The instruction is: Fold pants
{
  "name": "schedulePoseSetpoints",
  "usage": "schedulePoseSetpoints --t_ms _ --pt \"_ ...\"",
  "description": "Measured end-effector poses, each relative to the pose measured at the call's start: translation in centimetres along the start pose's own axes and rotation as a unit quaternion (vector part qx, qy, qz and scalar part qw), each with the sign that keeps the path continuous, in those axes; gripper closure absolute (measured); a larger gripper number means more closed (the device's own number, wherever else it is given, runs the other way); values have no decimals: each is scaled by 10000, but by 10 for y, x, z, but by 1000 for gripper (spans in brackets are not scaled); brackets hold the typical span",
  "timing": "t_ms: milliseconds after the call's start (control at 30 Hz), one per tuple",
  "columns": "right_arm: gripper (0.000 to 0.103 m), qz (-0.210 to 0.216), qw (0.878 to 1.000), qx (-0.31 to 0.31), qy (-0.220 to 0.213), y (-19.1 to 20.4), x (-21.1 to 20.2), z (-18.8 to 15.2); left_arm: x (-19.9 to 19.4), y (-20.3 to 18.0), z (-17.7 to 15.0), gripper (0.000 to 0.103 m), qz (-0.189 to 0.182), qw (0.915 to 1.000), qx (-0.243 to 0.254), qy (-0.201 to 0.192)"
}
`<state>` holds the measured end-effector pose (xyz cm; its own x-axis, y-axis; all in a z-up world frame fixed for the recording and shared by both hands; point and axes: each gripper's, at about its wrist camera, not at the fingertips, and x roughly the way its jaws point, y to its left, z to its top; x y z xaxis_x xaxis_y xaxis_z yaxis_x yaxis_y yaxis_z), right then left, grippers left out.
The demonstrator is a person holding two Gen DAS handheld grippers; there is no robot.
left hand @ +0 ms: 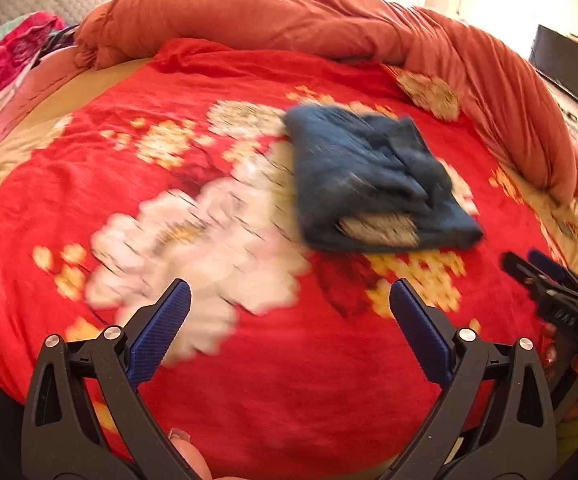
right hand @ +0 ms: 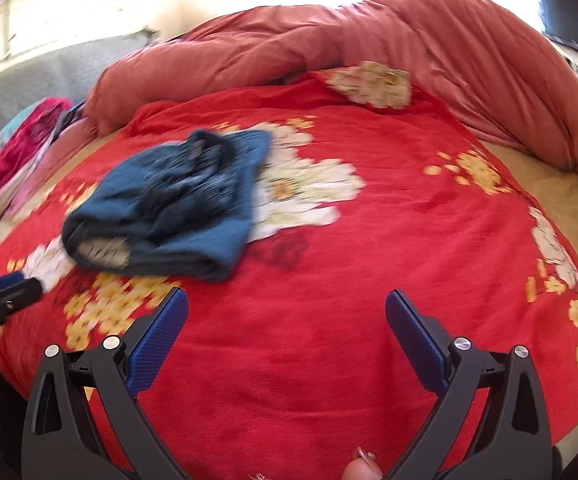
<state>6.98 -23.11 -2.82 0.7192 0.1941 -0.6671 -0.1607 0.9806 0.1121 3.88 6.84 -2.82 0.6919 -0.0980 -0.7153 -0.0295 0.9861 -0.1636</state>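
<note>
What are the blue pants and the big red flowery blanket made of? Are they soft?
The blue pants look like a thick, matte knit or fleece, bunching in soft rolls; blur hides the weave. The red floral blanket looks like plush fleece with a fuzzy, slightly shiny nap and printed flowers. Both seem soft.

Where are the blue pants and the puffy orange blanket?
blue pants (left hand: 369, 176), left wrist view, middle of the folded bundle.
puffy orange blanket (right hand: 469, 60), right wrist view, top of the bunched roll.

Only blurred, unreadable raised letters show on the right claw (left hand: 529, 270) body
</note>
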Motion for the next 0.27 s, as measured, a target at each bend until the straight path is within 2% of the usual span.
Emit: schedulePoseSetpoints --t_ms 67,133,167,233,267 --pt "5 -261 9991 345 -17 -29 0 13 5 26 20 9 369 9992 -134 6" --pt "5 -638 9965 547 47 -63 5 28 21 62 45 9 805 9960 -277 261" --pt "5 -1069 9917 695 155 -92 11 40 30 84 59 9 1043 9933 -379 322" --pt "5 -1367 9856 956 261 -131 20 53 48 125 84 9 1599 9850 -536 358" --pt "5 -1668 9790 1074 480 -158 32 63 56 144 96 9 1812 9806 -662 351"
